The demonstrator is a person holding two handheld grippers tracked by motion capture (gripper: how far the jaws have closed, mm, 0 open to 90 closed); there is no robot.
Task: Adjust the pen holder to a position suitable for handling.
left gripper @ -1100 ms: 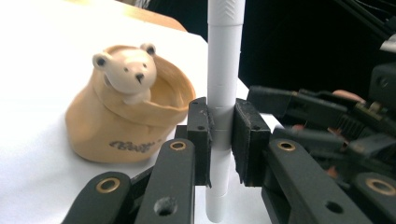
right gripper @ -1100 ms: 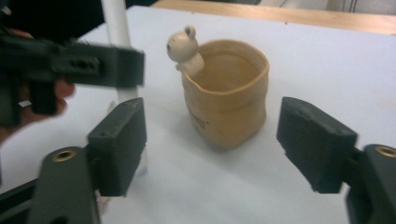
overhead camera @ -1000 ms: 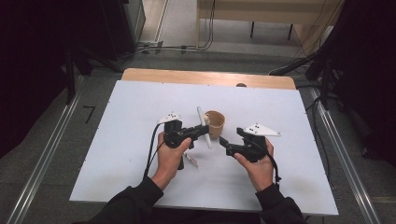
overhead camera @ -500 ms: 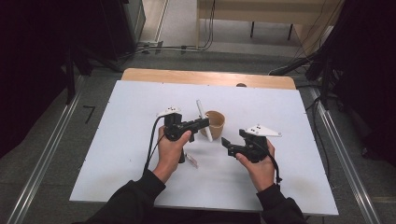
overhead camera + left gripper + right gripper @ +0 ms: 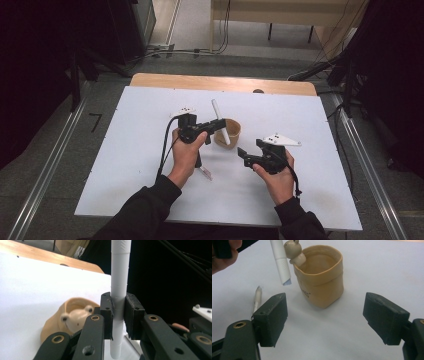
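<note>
A tan pen cup (image 5: pixel 231 132) (image 5: pixel 320 277) (image 5: pixel 53 322) with a small animal figure (image 5: pixel 294 251) (image 5: pixel 76 316) on its rim stands upright mid-table. My left gripper (image 5: pixel 218 124) (image 5: pixel 119 312) is shut on a white pen (image 5: pixel 219 118) (image 5: pixel 120 277) (image 5: pixel 280 262), which hangs nearly upright in the air just beside the cup's rim, its lower tip above the table. My right gripper (image 5: pixel 248 155) (image 5: pixel 329 320) is open to the cup's right and nearer the person, its jaws apart from the cup with nothing between them.
A second, clear pen (image 5: pixel 204 172) (image 5: pixel 257 298) lies flat on the white table (image 5: pixel 125 125) below the left hand. A wooden strip (image 5: pixel 165 80) runs along the table's far edge. Cables trail on the floor beyond.
The left gripper has lifted the white pen a little and carried it toward the cup. The right gripper has stayed put.
</note>
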